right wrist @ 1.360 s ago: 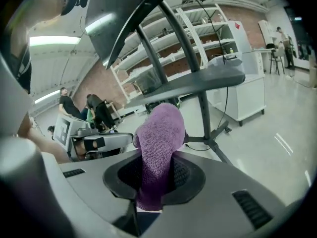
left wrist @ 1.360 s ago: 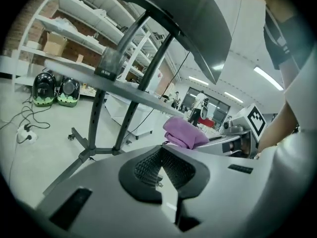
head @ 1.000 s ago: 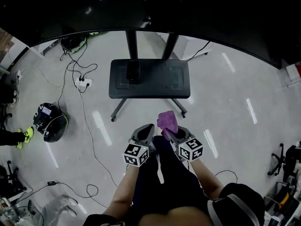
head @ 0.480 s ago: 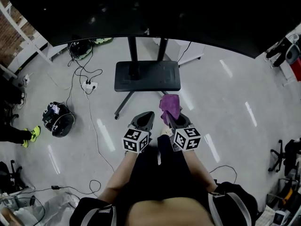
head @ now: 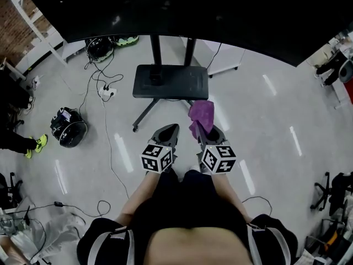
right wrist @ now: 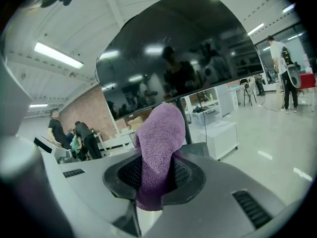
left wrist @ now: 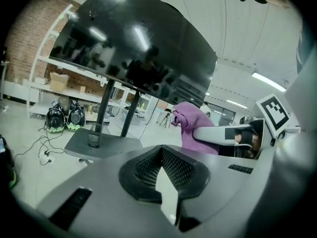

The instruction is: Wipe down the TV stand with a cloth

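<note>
Right tongs (head: 206,129) clamped on cloth (head: 201,115); left tongs (head: 168,130) closed, empty. Stand (head: 171,81) beyond both.

Glossy grey floor (head: 265,137) with loose cables (head: 98,79), brick wall (left wrist: 27,43) behind white shelving (left wrist: 34,78), strip lights (right wrist: 58,55) overhead.

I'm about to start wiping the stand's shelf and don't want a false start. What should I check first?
1. Cloth held: ok, the purple cloth is clamped in the right gripper.
2. Left gripper free: ok, jaws together, empty.
3. Cloth on the shelf: not ok, it hangs short of it.
4. Shelf bare: not ok, a small dark object stands on its left part.
5. Cable out of the way: seems ok, it runs left of the shelf.
6. Dust on shelf: cannot tell.
</note>
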A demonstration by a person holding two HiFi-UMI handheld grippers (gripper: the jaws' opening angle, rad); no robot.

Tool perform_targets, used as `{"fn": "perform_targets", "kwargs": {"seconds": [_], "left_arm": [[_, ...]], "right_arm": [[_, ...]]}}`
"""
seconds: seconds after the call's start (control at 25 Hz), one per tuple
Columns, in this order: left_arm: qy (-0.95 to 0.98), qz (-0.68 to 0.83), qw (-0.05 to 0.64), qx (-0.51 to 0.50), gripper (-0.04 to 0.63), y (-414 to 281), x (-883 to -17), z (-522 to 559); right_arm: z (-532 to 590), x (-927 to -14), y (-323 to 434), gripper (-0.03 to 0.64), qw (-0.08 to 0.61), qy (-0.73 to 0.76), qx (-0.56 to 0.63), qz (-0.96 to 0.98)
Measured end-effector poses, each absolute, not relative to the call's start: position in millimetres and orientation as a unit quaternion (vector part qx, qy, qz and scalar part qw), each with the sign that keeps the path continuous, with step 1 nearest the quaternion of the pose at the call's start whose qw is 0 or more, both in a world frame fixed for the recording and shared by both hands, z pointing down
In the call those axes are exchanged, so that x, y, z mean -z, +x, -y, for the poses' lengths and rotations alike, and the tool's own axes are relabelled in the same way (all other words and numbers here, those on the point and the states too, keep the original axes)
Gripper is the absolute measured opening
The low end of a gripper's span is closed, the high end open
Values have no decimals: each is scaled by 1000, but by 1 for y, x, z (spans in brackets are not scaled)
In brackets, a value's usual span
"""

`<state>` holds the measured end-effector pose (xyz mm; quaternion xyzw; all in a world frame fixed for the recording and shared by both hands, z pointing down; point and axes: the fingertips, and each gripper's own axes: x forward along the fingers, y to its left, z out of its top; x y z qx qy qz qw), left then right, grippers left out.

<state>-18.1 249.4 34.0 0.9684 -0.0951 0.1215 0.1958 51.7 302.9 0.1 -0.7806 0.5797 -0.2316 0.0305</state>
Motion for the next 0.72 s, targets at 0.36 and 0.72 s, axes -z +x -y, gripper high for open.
{"fn": "perform_targets", "kwargs": {"seconds": [0.36, 0.72], "left_arm": [[969, 105, 186, -128, 6, 16, -30, -288], [957, 129, 213, -150, 6, 28, -70, -340]], "right_arm": [[-338, 8, 92, 89, 27, -774, 219, -593], [-382, -30, 100, 89, 27, -751, 248, -611]]}}
